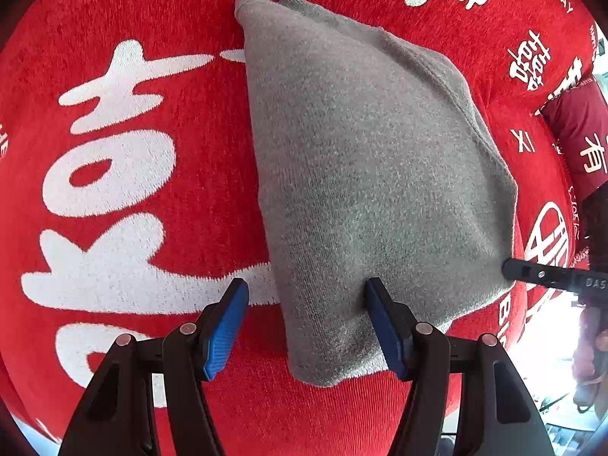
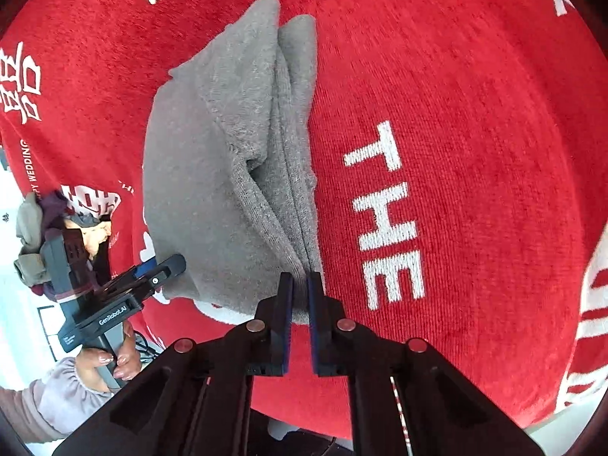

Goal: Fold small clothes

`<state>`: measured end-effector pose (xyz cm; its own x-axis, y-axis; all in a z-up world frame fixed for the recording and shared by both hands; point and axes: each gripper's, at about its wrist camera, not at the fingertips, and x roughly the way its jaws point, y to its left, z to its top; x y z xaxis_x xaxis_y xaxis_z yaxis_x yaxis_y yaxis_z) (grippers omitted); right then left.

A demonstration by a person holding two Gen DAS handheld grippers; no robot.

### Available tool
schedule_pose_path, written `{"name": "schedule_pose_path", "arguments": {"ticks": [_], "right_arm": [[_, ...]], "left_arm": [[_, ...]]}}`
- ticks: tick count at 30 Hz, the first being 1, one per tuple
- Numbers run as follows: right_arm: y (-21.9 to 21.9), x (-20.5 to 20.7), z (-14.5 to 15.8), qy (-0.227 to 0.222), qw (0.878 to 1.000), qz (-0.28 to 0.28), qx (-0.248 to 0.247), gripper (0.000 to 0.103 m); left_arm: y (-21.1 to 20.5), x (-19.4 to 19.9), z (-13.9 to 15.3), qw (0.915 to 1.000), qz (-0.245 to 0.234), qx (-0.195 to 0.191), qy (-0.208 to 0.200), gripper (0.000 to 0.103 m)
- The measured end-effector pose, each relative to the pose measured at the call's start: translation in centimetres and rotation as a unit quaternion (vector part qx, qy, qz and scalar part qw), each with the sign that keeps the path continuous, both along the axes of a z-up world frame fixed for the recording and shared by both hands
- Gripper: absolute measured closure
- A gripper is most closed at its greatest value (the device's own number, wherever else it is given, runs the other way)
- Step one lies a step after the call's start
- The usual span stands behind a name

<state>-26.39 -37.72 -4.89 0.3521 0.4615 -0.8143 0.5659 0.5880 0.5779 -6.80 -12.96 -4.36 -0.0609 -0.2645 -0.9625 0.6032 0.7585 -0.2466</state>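
Note:
A grey knitted garment (image 1: 361, 152) lies folded on a red cloth (image 1: 190, 19) with white characters. My left gripper (image 1: 306, 285) stands open, pointing steeply down over the garment's near left edge. One blue pad (image 1: 224, 326) is over bare red cloth and the other rests at the knit. In the right wrist view the garment (image 2: 197, 190) shows stacked folded layers, and my right gripper (image 2: 300, 277) is shut on its near corner. The left gripper (image 2: 167, 266) shows at the garment's left side. The right gripper's tip (image 1: 539, 275) reaches the garment's right corner.
The red cloth (image 2: 475, 114) spreads wide to the right of the garment. A heap of mixed clothes (image 2: 34, 235) sits beyond the cloth's left edge. A dark red printed item (image 1: 573, 133) lies at the far right. A hand (image 2: 110, 361) holds the left gripper's handle.

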Motion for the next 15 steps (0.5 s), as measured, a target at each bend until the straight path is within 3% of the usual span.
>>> {"name": "schedule_pose_path", "arguments": {"ticks": [1,3,7,12,14,15], "right_arm": [[-0.1,0.4,0.6,0.008,1.0,-0.002,-0.011,0.067],[-1.1,0.8,2.1,0.004,0.999,-0.018,-0.034,0.04],[-4.1,3.9,4.1,-0.058,0.996,-0.052,-0.03,0.038],[-7.2,9.7,0.8,-0.05,0.996,-0.074,-0.018,0.039],[-7.7,11.1,-0.5,-0.046,0.996,-0.076,-0.009,0.042],[-7.8,11.9,-0.8,-0.048,0.996,-0.073,-0.007,0.049]], "left_arm": [[0.0,0.1,0.4,1.0,0.001,0.001,-0.002,0.038],[-0.1,0.8,1.1,1.0,0.004,-0.002,-0.007,0.038],[0.2,2.7,2.9,0.9992,0.03,-0.02,-0.015,0.038],[-0.4,4.8,2.7,0.9981,0.056,-0.024,-0.009,0.038],[-1.0,5.1,2.7,0.998,0.056,-0.025,-0.011,0.038],[-1.2,5.2,2.7,0.9981,0.055,-0.024,-0.013,0.038]]}}
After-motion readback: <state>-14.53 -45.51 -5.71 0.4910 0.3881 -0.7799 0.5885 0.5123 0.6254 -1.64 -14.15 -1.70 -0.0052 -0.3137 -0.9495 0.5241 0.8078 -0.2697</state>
